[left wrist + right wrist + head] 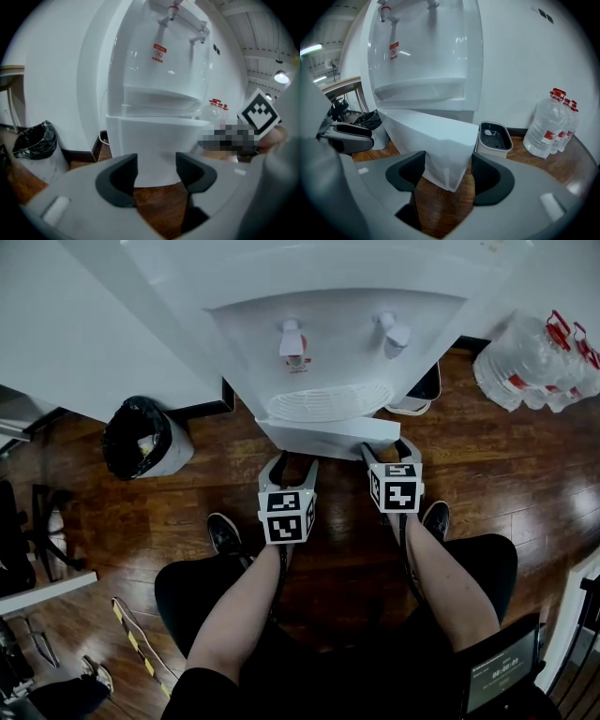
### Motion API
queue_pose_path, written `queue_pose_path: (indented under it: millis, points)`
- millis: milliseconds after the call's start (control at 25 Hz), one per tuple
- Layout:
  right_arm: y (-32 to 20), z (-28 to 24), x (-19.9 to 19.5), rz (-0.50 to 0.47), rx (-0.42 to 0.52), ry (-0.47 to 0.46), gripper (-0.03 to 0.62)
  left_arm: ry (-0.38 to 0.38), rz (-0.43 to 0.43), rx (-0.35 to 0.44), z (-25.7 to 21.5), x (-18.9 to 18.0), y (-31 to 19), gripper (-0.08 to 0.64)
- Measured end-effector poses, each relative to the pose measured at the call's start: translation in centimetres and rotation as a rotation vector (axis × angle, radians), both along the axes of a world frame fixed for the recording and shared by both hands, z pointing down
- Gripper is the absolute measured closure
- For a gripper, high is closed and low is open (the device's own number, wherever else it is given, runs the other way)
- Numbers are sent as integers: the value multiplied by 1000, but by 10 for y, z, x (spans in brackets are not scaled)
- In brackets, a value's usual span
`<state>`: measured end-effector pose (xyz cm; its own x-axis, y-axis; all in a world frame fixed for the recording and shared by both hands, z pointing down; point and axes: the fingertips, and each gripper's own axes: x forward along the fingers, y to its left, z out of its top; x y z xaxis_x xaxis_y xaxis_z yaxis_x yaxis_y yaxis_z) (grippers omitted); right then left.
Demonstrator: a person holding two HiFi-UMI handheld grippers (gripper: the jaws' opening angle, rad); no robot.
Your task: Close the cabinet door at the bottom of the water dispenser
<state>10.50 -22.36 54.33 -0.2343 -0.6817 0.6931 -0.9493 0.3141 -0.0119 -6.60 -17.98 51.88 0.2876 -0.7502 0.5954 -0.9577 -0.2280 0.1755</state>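
A white water dispenser (328,343) stands against the wall on a wooden floor (159,521), and the cabinet door (323,439) at its bottom is not flush with the body: in the right gripper view it stands out at an angle, with one lower corner of the door (436,140) nearest the camera. The person crouches in front of it with both arms stretched forward. The left gripper (292,463) points down at the door's front, its jaws wide apart and holding nothing; in its own view the left gripper (155,171) shows the door (154,140) and bare floor through the gap. The right gripper (389,448) sits at the door's right end, close under the drip tray (323,401), and whether it touches the door cannot be told. Its jaws stand very wide with nothing clamped; the right gripper (449,176) frames the door's corner, which lies beyond the pads. A bin lined with a black bag (141,439) stands to the left of the dispenser, a small grey tub (493,138) just to its right, and large water bottles (534,362) farther right by the wall.
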Motion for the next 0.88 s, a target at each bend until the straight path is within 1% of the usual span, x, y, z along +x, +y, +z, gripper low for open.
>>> queue_pose_path:
  millis: [240, 400, 600, 880]
  points:
    - [-16, -1, 3, -76, 29, 3, 281, 9, -41, 6, 2, -1, -15, 295]
    - [-21, -1, 2, -95, 40, -4, 279, -2, -89, 22, 1, -8, -27, 299]
    - [-22, 0, 2, -111, 38, -3, 279, -20, -93, 35, 0, -7, -36, 299]
    - [-24, -2, 1, -115, 26, -4, 278, -44, -94, 21, 9, -6, -44, 299]
